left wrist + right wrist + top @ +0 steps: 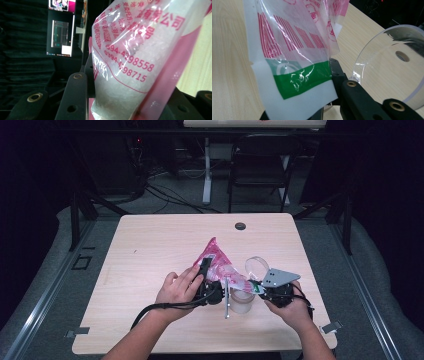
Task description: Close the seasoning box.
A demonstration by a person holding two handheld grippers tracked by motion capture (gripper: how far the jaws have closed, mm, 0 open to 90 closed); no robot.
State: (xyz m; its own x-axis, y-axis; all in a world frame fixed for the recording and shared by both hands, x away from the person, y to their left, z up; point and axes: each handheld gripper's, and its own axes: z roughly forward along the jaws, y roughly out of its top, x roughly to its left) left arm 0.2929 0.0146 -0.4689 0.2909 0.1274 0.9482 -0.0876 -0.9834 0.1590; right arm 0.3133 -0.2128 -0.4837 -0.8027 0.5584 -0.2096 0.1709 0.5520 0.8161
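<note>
A pink and white printed plastic bag (216, 256) with white grains inside is held up over the table between both grippers. My left gripper (205, 272) is shut on the bag's full part (130, 75), with a jaw pressing on each side. The right gripper (257, 289) is shut on the bag's flat sealed edge, which has a green band (302, 77). Under that edge stands a translucent jar (241, 302). Its clear round lid (256, 266) is tipped up behind it, and the lid (387, 67) looms close in the right gripper view.
A thin metal rod or spoon handle (226, 299) leans beside the jar. The light wooden table (150, 250) has a dark cable hole (240, 226) near its far edge. A folding chair (260, 165) and cables lie on the floor beyond.
</note>
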